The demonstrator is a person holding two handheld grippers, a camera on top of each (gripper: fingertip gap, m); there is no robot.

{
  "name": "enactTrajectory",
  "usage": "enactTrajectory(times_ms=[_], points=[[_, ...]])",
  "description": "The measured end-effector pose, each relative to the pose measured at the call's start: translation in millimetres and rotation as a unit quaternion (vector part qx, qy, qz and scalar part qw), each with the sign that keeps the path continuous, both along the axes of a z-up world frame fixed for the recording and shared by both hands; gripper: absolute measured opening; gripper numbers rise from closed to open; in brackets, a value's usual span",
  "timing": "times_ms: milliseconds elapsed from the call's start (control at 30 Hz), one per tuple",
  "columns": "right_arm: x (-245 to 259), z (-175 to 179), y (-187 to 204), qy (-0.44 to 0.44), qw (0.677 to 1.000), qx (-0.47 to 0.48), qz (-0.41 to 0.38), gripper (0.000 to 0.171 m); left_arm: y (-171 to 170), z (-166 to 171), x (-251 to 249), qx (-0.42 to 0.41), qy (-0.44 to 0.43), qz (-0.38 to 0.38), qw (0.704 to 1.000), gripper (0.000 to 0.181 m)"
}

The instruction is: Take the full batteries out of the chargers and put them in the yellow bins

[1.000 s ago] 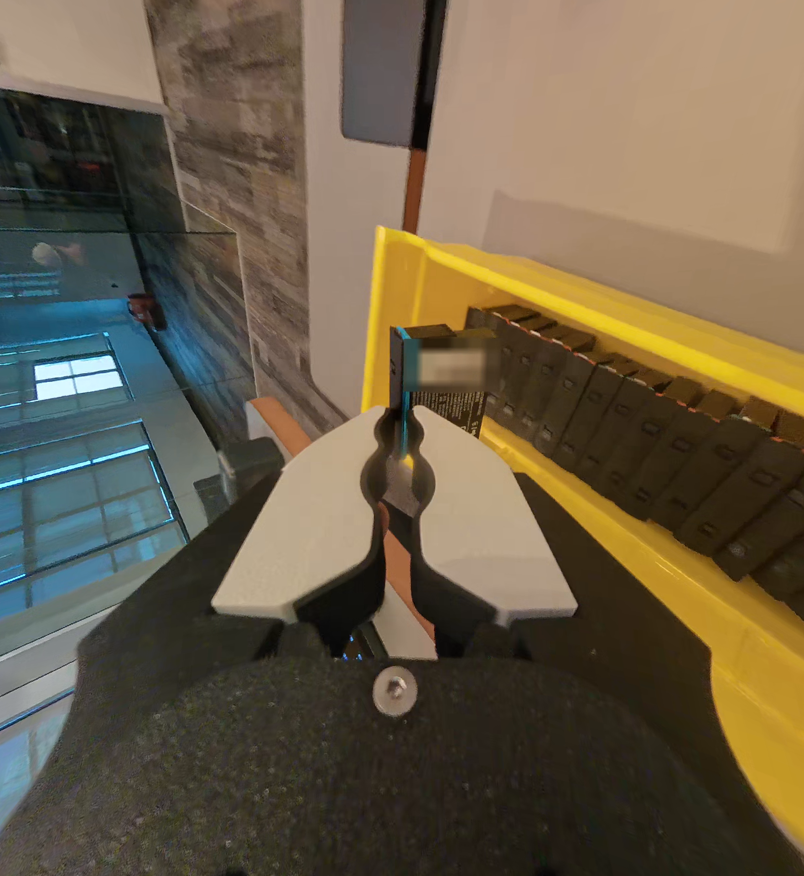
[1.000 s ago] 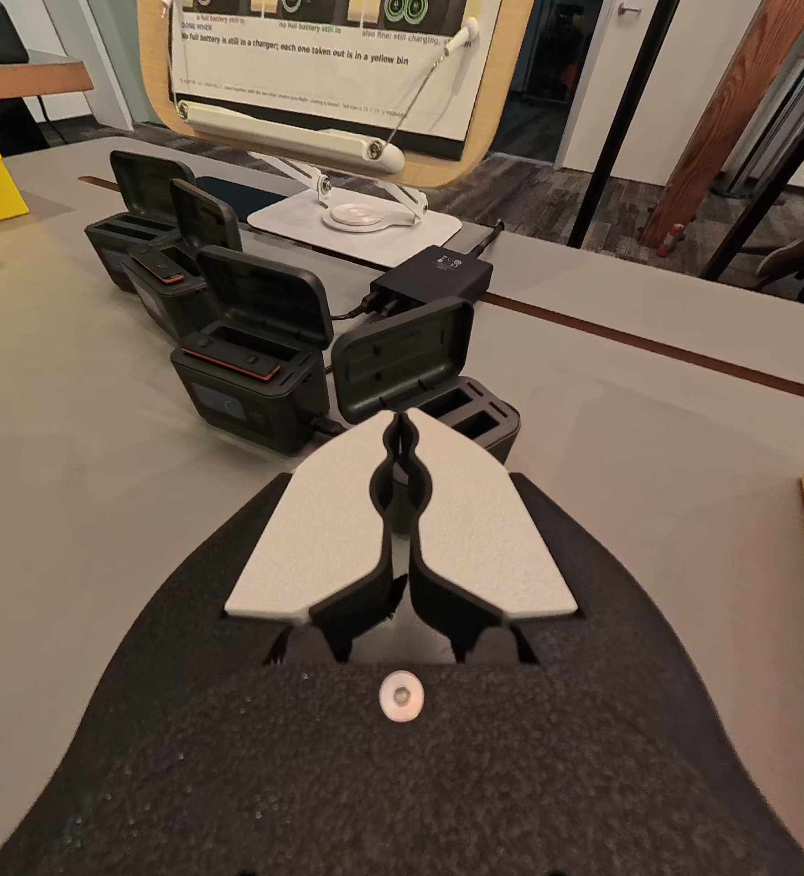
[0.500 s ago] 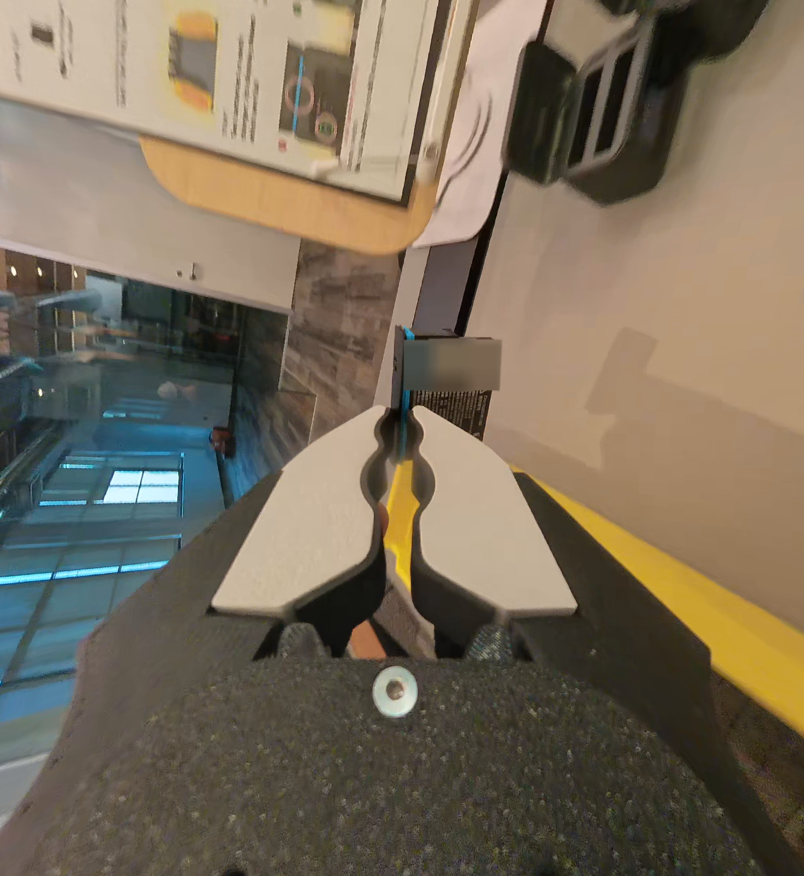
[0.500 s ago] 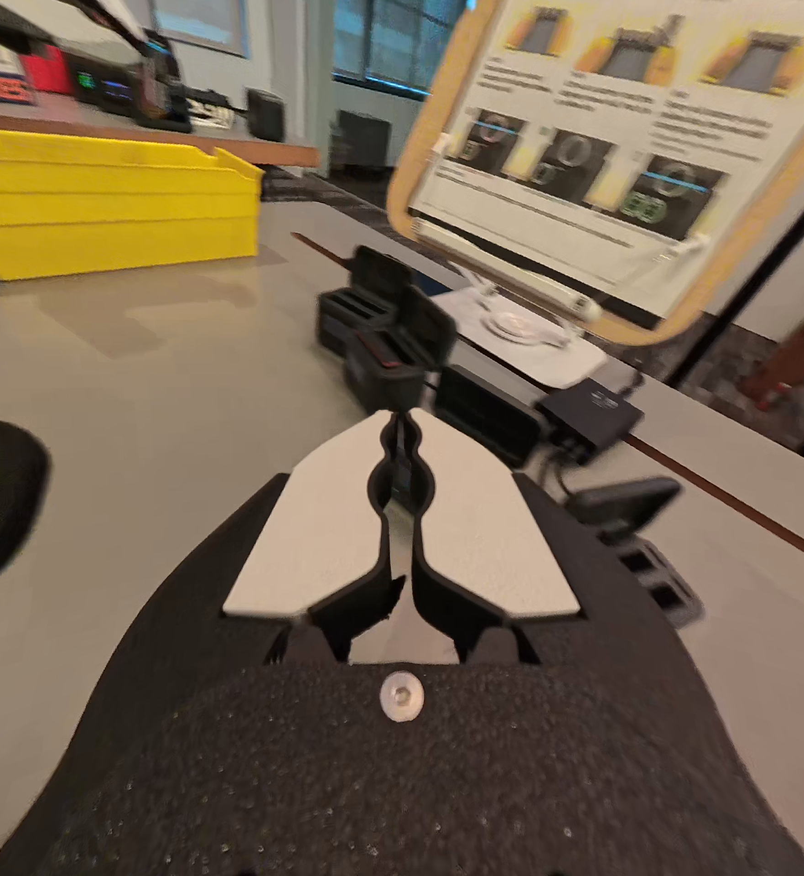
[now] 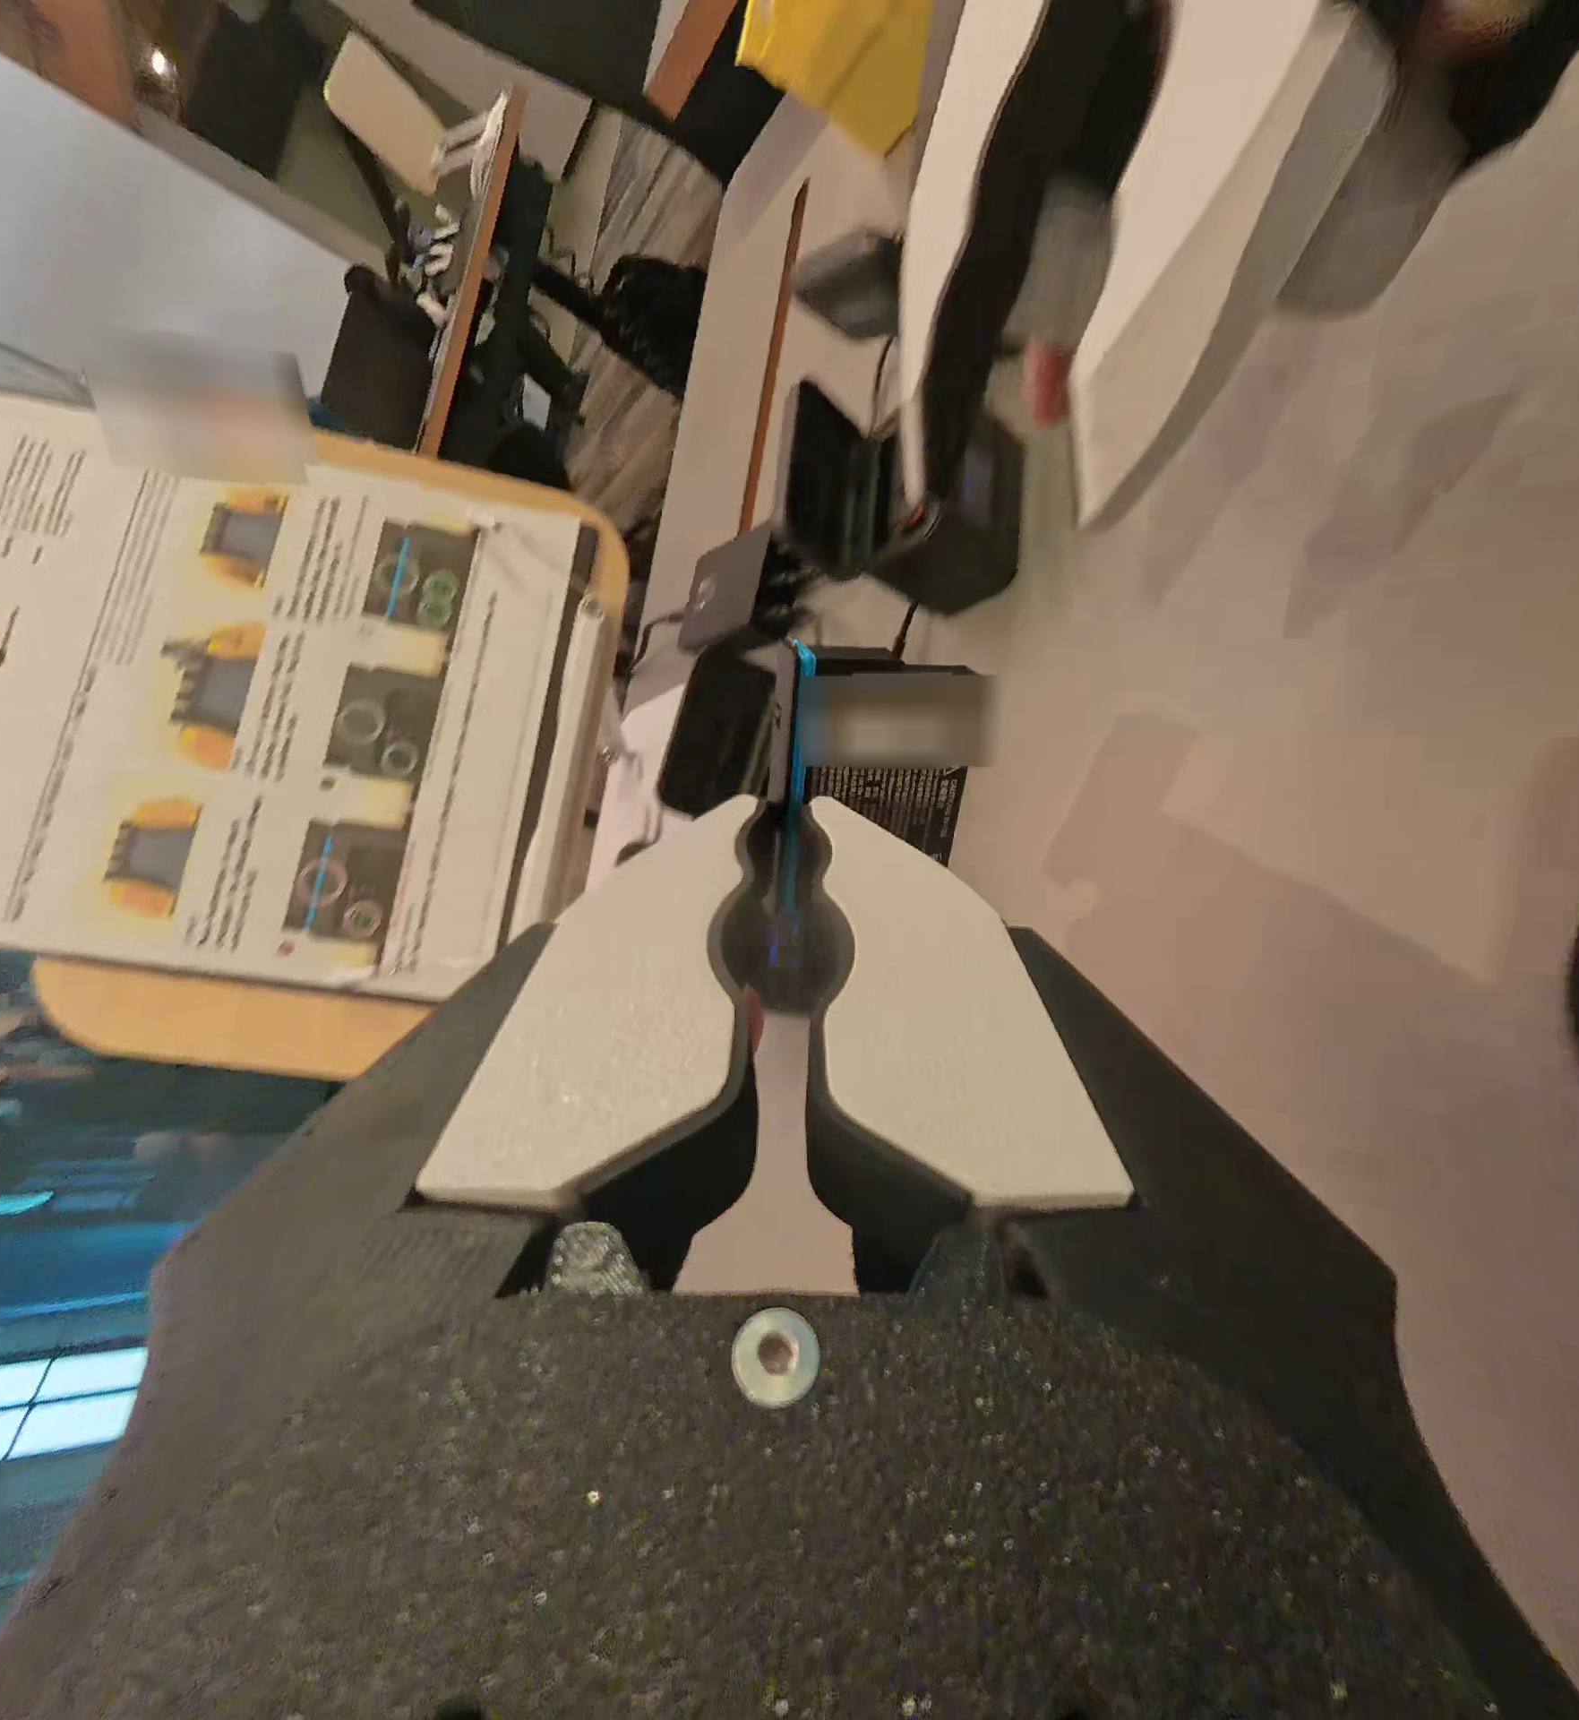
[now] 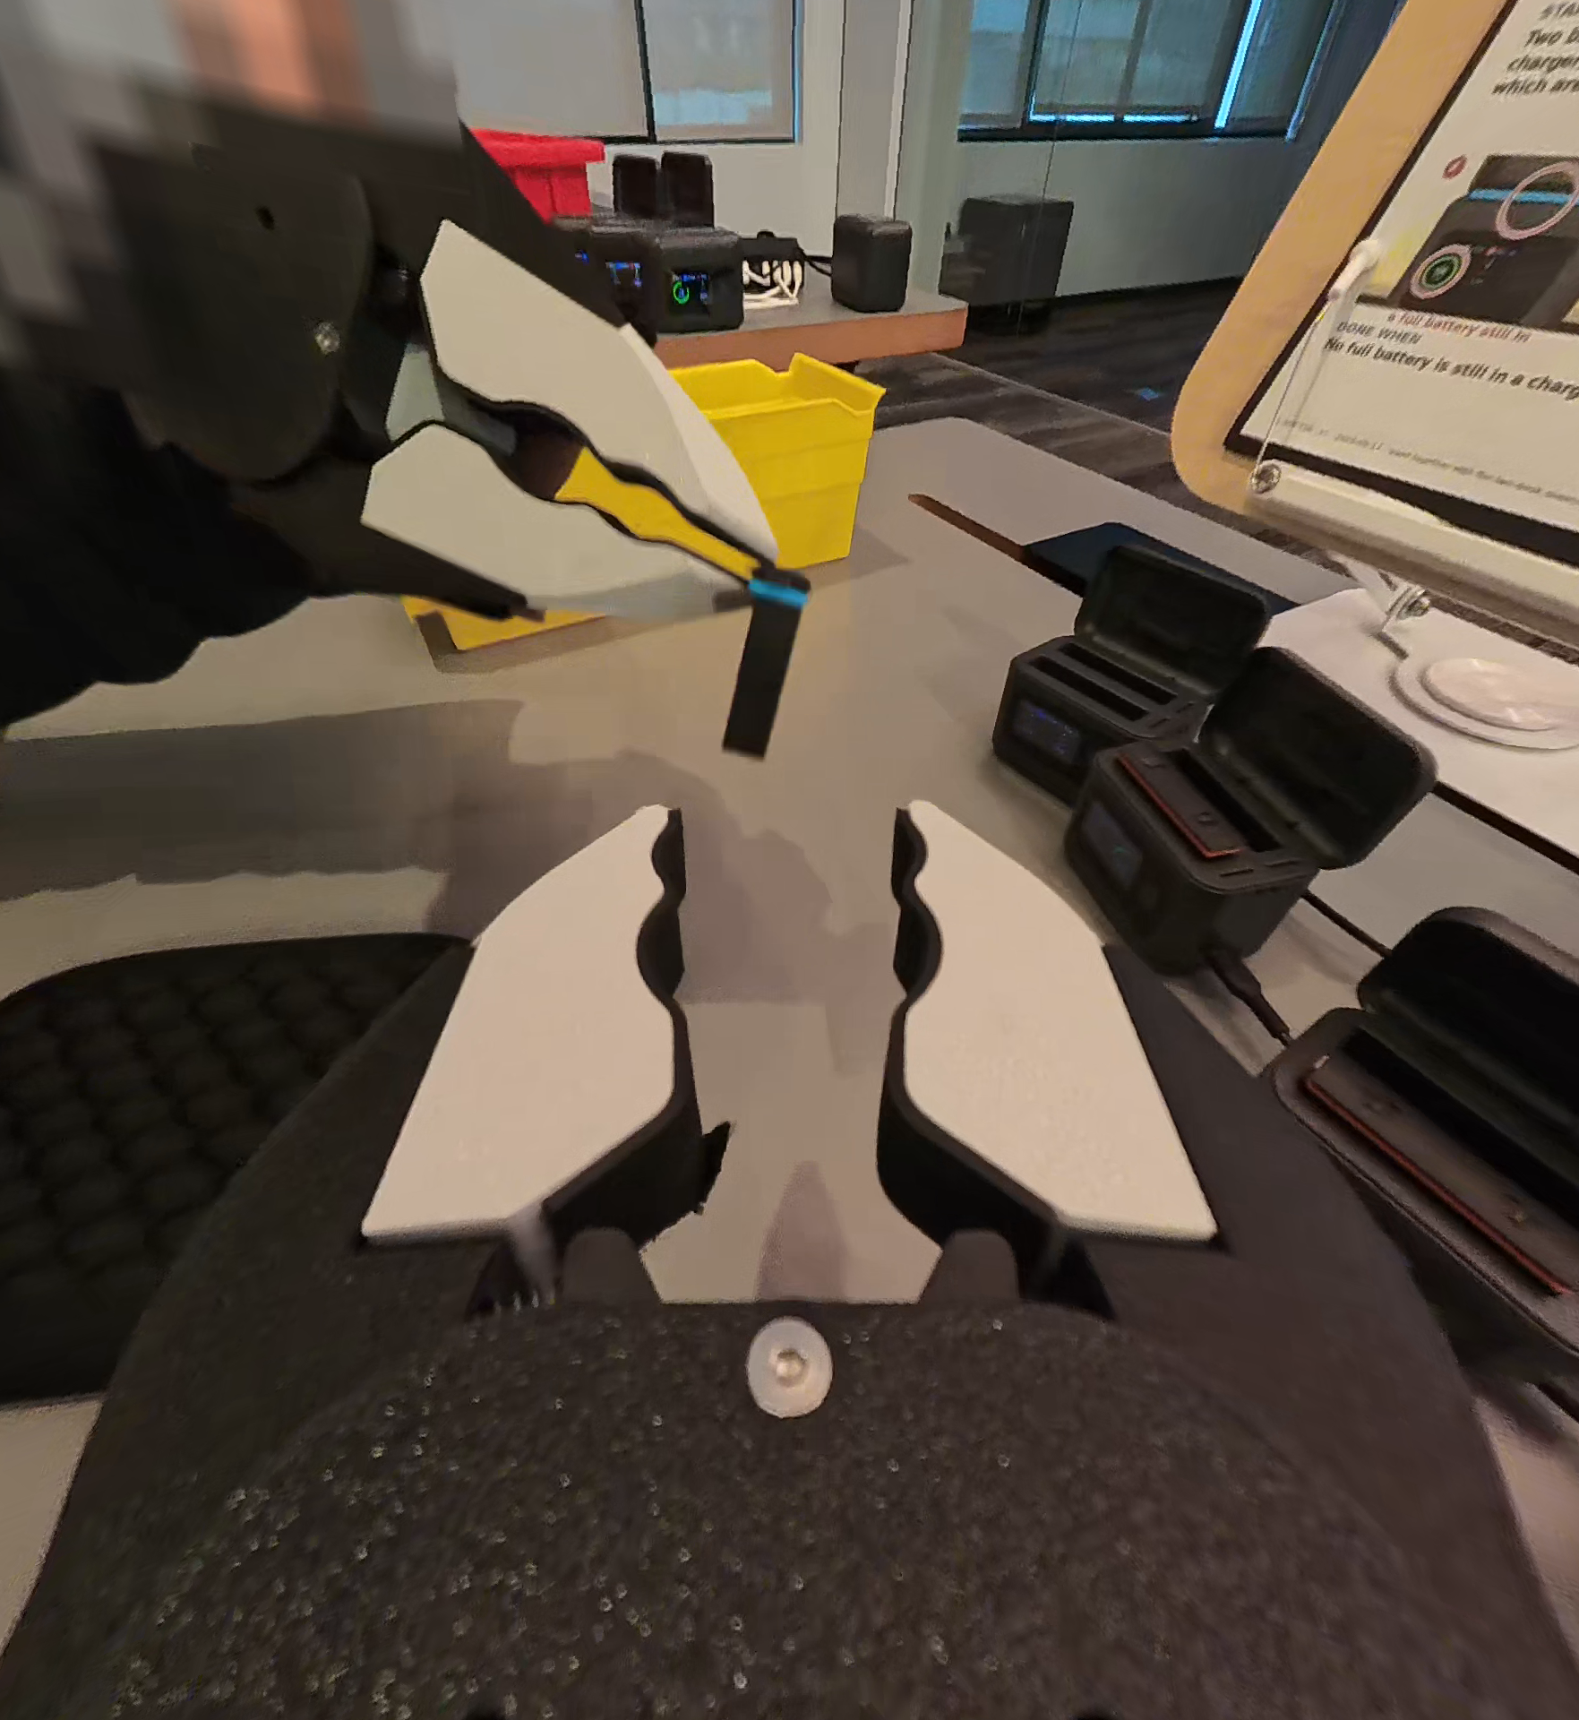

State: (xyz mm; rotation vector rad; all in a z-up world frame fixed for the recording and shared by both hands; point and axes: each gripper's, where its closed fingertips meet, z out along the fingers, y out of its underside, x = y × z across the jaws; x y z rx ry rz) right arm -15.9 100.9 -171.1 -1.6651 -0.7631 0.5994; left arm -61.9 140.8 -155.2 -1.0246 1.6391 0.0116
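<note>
The left tool [image 5: 790,805] is pinching a flat black battery [image 5: 869,735] by its blue-edged end, its white fingers [image 5: 618,1014] pressed tight on it at the centre of the left wrist view. In the right wrist view the same left tool [image 6: 753,582] enters from the upper left of the frame, and the battery [image 6: 762,675] hangs down from its tips in the air above the grey table [image 6: 860,596], touching nothing else. The right tool [image 6: 785,819] sits at the lower centre of that frame with its fingers spread wide and nothing between them, just below the hanging battery. A yellow bin [image 6: 790,465] stands on the table behind the left tool, upper centre. At the right edge three black chargers stand in a row with lids raised: the far charger [image 6: 1111,689], the middle charger [image 6: 1204,838] with an orange-edged battery in a slot, and the near charger [image 6: 1465,1145], also with one. A dark honeycomb mat [image 6: 106,1108] lies at the lower left, and an instruction board [image 6: 1437,307] on a stand fills the upper right.
</note>
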Motion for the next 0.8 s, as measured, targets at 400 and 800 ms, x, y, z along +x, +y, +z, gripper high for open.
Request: enactTrajectory(times_ms=[400,800], points=[[20.6,-10.9,-4.7,-0.060,0.995,0.053,0.050,0.010,-37.5,-19.5,52.4,-0.055,-0.032,-0.049,0.997,0.006],[7.1,-16.6,-31.2,-0.156,0.965,0.167,0.128,0.010,-64.0,-39.4,48.0,-0.147,0.070,-0.107,0.981,0.015]])
